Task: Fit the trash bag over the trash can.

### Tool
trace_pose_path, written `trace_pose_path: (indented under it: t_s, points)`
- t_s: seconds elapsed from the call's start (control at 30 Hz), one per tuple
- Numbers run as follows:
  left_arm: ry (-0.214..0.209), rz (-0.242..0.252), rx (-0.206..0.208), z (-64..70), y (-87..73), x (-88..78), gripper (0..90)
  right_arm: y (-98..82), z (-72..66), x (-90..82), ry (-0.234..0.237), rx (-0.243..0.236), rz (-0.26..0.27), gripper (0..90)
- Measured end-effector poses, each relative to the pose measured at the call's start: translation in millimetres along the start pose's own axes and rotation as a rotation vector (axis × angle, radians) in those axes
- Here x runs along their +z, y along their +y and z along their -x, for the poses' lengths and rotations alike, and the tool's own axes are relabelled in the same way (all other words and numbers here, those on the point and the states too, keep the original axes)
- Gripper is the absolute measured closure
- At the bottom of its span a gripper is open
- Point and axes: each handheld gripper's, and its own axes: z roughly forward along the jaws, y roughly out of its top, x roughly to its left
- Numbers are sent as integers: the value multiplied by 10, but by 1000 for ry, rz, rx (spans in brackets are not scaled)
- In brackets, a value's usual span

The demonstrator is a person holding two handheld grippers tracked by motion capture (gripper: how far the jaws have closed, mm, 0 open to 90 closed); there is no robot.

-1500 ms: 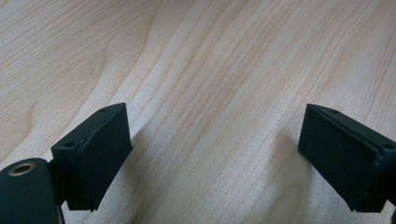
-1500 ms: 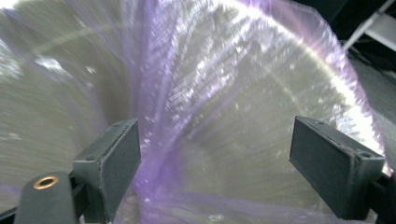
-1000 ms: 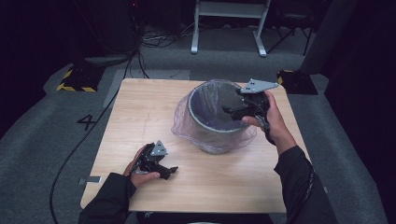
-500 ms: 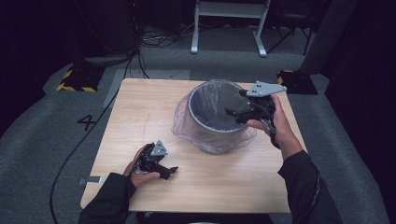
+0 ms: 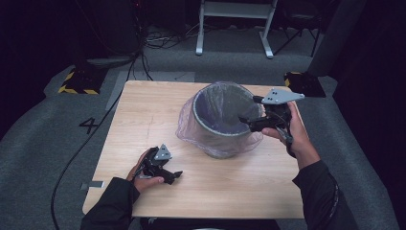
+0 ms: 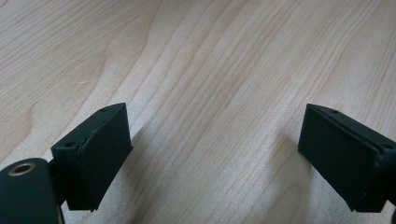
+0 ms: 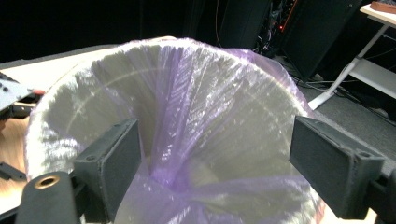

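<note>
From above, the upright bin (image 5: 221, 122) stands mid-worktop (image 5: 143, 120), mouth upward, lined with a purple bag (image 5: 189, 127); the right gripper (image 5: 249, 115) hovers released at its three-o'clock rim. The right gripper view shows bag folds (image 7: 173, 121) inside the bin, while the left gripper view shows the left gripper (image 6: 212, 154) released over bare wood.

Counts: 1 bench (image 5: 143, 120), wood top. 1 grey bin (image 5: 221, 139) on it, lined with 1 purple bag (image 5: 187, 125). 2 grippers: left gripper (image 5: 165, 173) and right gripper (image 5: 253, 115), one per hand. Each has 2 black fingers (image 6: 95, 149), so 4 fingers total, and 1 grey three-cornered plate each, 2 plates. 2 hands, 2 dark sleeves. Off the bench: 1 white metal stand (image 5: 234, 24) on the floor, 2 yellow-black striped blocks (image 5: 76, 81), 1 painted "4" mark (image 5: 89, 125) on the floor.
</note>
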Motion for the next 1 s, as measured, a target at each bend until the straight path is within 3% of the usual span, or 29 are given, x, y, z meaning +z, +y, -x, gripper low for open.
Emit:
trace_pose_path:
  t_s: [0.57,1.0]
  points:
    - [0,0,0,0,0,0,90,-166,-58,-264,17,-16,1,163]
    - [0,0,0,0,0,0,90,-311,-110,-340,25,-31,-27,162]
